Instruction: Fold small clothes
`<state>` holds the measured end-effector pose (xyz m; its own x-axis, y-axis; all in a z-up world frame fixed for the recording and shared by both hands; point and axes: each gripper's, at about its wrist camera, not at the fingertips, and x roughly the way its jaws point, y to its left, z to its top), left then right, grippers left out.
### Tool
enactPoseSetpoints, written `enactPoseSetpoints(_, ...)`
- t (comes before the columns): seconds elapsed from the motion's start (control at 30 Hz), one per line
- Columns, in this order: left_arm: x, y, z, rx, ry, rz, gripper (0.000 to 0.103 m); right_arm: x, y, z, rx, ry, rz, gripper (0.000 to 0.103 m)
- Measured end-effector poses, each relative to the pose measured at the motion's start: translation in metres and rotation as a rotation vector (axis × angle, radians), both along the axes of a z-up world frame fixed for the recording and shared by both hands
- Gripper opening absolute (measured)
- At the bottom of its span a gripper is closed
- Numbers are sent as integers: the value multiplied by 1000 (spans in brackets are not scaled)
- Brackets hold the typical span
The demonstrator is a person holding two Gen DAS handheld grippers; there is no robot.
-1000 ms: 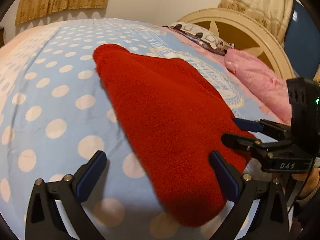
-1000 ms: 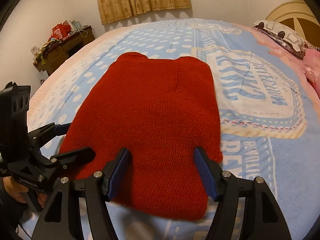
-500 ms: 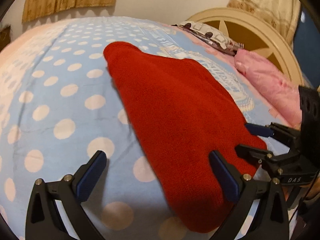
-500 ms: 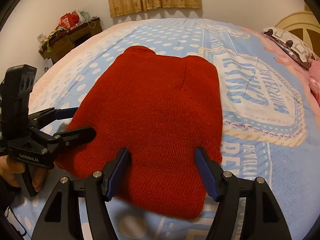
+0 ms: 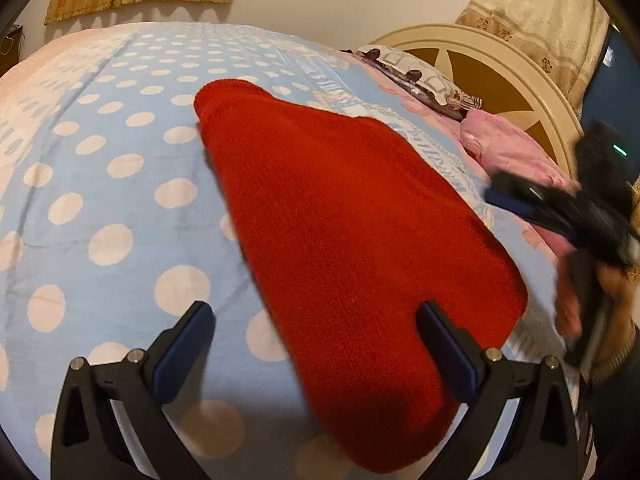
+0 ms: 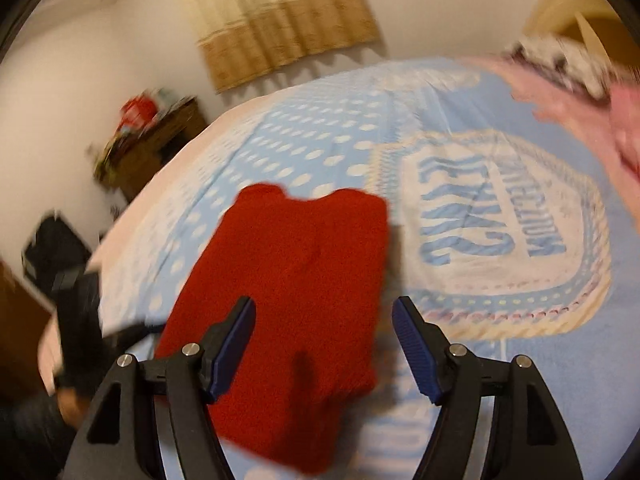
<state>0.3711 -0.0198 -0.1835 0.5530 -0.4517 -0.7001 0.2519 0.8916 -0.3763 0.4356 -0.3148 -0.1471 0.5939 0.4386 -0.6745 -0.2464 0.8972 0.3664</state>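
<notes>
I see the blue polka-dot bedspread (image 5: 100, 208) filling both views, with the red knitted garment (image 5: 352, 232) lying flat on it beside the big printed emblem (image 6: 508, 236). My left gripper (image 5: 316, 344) hangs low over the garment's near corner, its fingers spread wide with nothing between them. My right gripper (image 6: 324, 344) hovers above the near hem, blurred, fingers likewise apart and holding nothing.

The right tool (image 6: 323, 344) hovers with its jaws apart above the folded red garment (image 6: 288, 312) on the bedspread (image 6: 560, 360).
</notes>
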Motion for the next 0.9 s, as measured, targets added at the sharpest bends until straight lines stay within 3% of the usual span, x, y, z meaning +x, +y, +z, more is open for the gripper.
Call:
enactPoseSetpoints(0.13,0,-1,-1,4,-4,2,103,47,-13,-24,115,84,-41,72)
enactPoseSetpoints(0.27,0,-2,-1,8,-6,1,103,70,-10,-36,127,79,-29,72)
enactPoseSetpoints(0.43,1,-2,-1,11,-6,-1,103,90,-2,-54,161,152,27,72)
enactPoseSetpoints(0.73,4,-2,-2,16,-5,-3,103,104,3,-60,187,140,75,72)
enactPoseSetpoints(0.9,5,-2,-2,11,-4,-5,103,112,6,-62,214,133,114,64)
